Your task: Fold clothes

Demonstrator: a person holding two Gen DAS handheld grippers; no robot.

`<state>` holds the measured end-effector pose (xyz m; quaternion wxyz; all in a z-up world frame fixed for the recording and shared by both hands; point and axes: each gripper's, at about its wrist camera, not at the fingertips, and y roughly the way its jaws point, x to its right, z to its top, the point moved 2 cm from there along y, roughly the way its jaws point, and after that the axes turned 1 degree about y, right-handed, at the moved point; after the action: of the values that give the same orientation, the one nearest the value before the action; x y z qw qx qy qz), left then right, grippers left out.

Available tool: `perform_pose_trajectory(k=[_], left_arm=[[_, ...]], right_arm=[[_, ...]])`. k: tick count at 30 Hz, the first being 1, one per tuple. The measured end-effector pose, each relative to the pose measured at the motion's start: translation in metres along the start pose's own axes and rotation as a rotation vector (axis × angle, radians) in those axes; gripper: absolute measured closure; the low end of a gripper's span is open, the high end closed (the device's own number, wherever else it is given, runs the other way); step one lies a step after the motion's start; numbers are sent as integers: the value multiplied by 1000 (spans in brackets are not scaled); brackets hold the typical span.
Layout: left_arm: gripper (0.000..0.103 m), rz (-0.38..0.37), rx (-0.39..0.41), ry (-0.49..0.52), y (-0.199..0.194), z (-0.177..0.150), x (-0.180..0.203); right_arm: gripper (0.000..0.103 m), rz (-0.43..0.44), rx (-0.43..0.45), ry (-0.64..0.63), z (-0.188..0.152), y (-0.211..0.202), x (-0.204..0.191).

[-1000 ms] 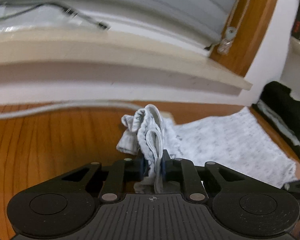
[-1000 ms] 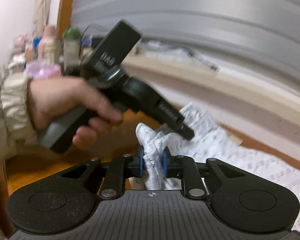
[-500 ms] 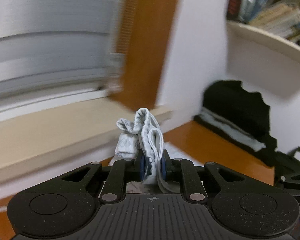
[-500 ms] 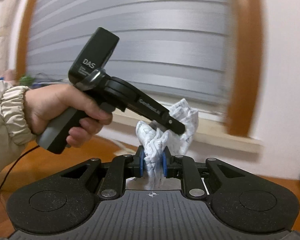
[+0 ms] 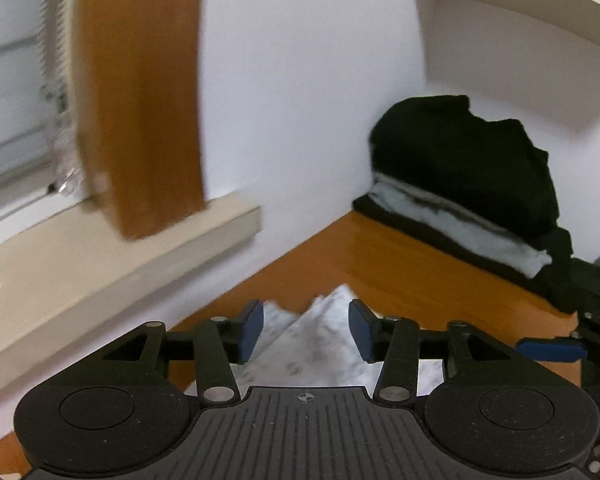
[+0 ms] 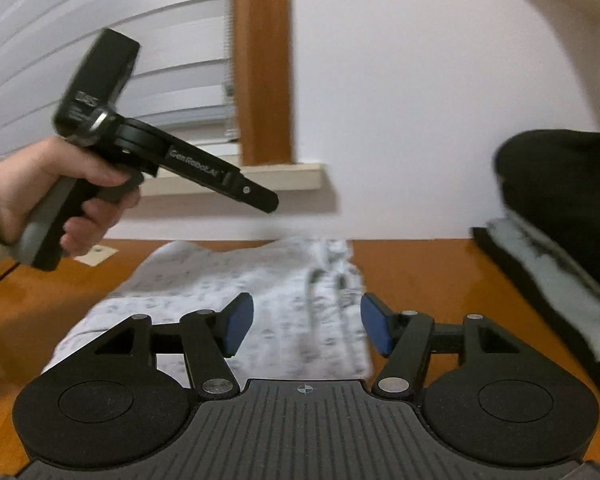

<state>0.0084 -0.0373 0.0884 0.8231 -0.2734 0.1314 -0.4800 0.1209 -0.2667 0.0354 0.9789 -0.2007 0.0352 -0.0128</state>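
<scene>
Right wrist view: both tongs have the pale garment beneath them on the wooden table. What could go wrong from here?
1. Both the right tongs and the left tongs are opening with nothing pinched, so the garment may land bunched; its far edge looks rumpled.
2. The garment lies close to the dark clothes pile; a further fold could drag it against the pile.
3. The pictures are blurred, so alignment is hard to judge.

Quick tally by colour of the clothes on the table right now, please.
White patterned garment lying on the wooden table: 1
Black garments in the pile by the wall: at least 2, top and bottom
Pale grey folded garment between them: 1
Total: at least 4
</scene>
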Motion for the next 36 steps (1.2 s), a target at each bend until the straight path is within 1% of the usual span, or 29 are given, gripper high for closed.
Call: perform_pose_trajectory(k=[2, 3, 4, 5, 7, 9, 11, 13, 15, 17, 18, 19, 20, 21, 22, 24, 25, 26, 28, 30, 32, 33, 34, 35, 36], left_arm=[[52, 11, -14, -12, 3, -9, -17], [52, 18, -23, -16, 5, -14, -25], [52, 22, -29, -22, 7, -18, -32], [52, 26, -35, -28, 8, -22, -38], [52, 24, -47, -40, 13, -28, -49], [52, 16, -50, -39, 15, -31, -56], [52, 2, -51, -42, 17, -32, -62], [52, -23, -45, -45, 17, -33, -65], [52, -51, -40, -50, 16, -35, -67], [52, -92, -41, -52, 19, -38, -66], [52, -109, -41, -43, 20, -39, -64], [52, -126, -41, -35, 22, -40, -62], [52, -143, -40, -26, 24, -41, -60], [53, -159, -42, -19, 26, -43, -58], [54, -176, -45, -12, 28, -44, -56], [55, -209, -50, 3, 31, -48, -52], [55, -215, -51, 8, 30, -51, -53], [55, -219, -53, 14, 28, -55, -53], [53, -226, -53, 17, 24, -63, -56], [52, -231, -71, 18, 22, -70, -61], [53, -220, -75, 40, 20, -76, -62], [58, -221, -82, 48, 20, -78, -62], [72, -227, -83, 48, 19, -80, -64], [80, -234, -84, 48, 18, -82, -65], [92, -238, -76, 46, 15, -82, -66]], right_arm=[[46, 82, -30, -9, -5, 8, -10], [51, 122, -46, -13, -7, 13, -16], [52, 153, -71, -33, -11, 20, -23], [53, 158, -95, -57, -14, 26, -24], [56, 126, -139, -105, -23, 39, -27], [58, 118, -185, -115, -31, 44, -14], [65, 151, -201, -105, -32, 45, 7], [76, 113, -224, -140, -28, 46, 21], [76, 78, -242, -178, -25, 48, 35], [81, 19, -268, -164, -18, 53, 53], [85, 0, -268, -152, -13, 53, 60], [84, -20, -268, -139, -7, 54, 66], [83, -26, -249, -127, -2, 50, 71], [79, -40, -238, -115, 1, 46, 73], [72, -61, -228, -102, 3, 40, 77], [65, -78, -219, -75, 4, 35, 82], [60, -67, -226, -59, 2, 34, 86], [57, -65, -242, -47, -1, 39, 88], [53, -119, -268, -50, -6, 45, 89], [48, -150, -300, -58, -11, 46, 90], [49, -155, -301, -16, -10, 44, 94], [54, -155, -304, 3, -9, 43, 97], [79, -150, -297, 12, -8, 42, 97], [87, -148, -287, 15, -5, 39, 96], [91, -147, -276, 19, -3, 37, 94]])
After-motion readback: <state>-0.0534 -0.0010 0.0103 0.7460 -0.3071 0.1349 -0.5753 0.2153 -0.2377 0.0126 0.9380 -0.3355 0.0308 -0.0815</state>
